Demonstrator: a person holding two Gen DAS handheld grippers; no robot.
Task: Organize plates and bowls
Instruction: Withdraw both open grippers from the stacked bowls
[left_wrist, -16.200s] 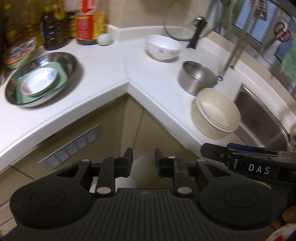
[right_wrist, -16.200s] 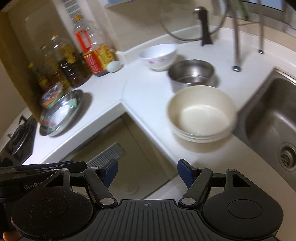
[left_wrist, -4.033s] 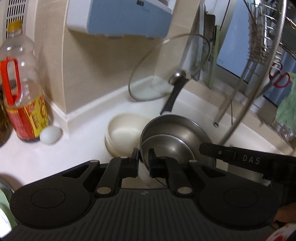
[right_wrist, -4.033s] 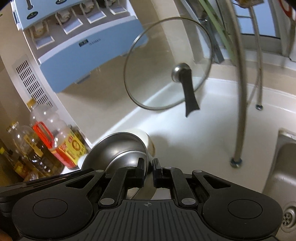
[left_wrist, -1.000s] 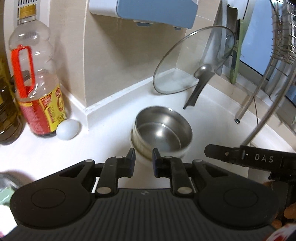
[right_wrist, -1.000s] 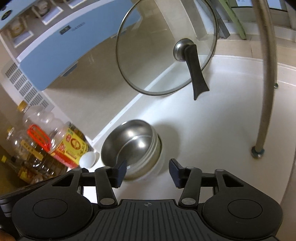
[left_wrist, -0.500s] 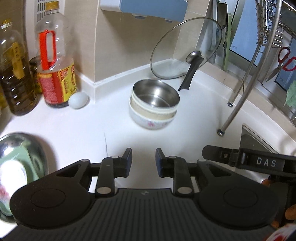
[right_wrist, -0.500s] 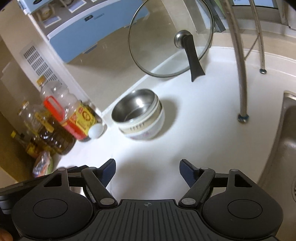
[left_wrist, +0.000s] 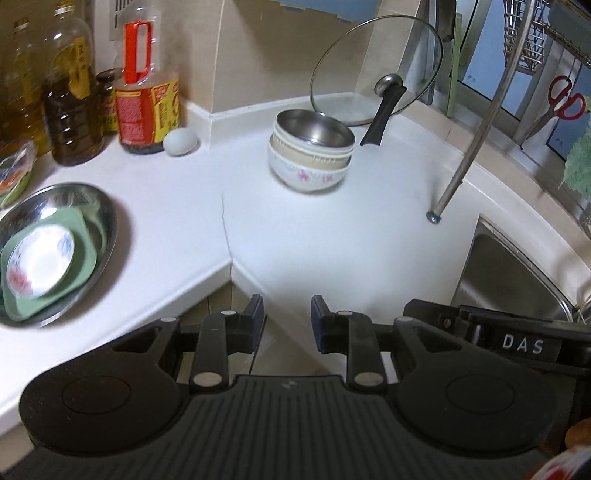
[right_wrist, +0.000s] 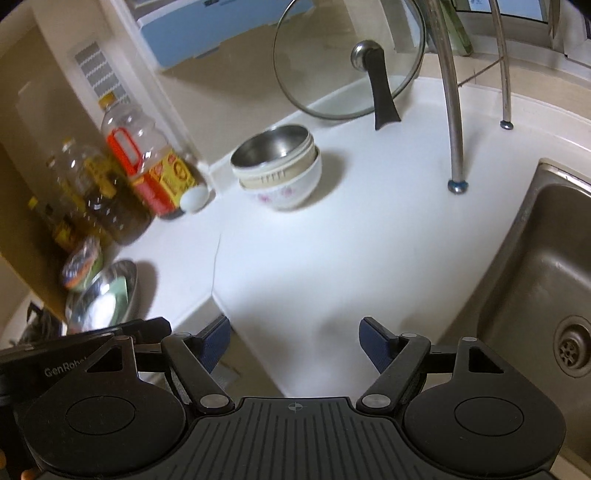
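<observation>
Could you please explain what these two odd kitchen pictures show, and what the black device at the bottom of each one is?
There is no robot here: a person carries a hand-held gripper in each hand, each with a wide-angle camera looking along its two fingers. One picture looks past the left gripper, the other past the right gripper. Both are open and hold nothing; the right one's jaws have just been opening wide. On the white counter stands a nested stack of bowls, a steel bowl on top, near a leaning glass lid. A steel dish holding plates sits to the left, beside oil bottles and an egg. The sink is to the right.
</observation>
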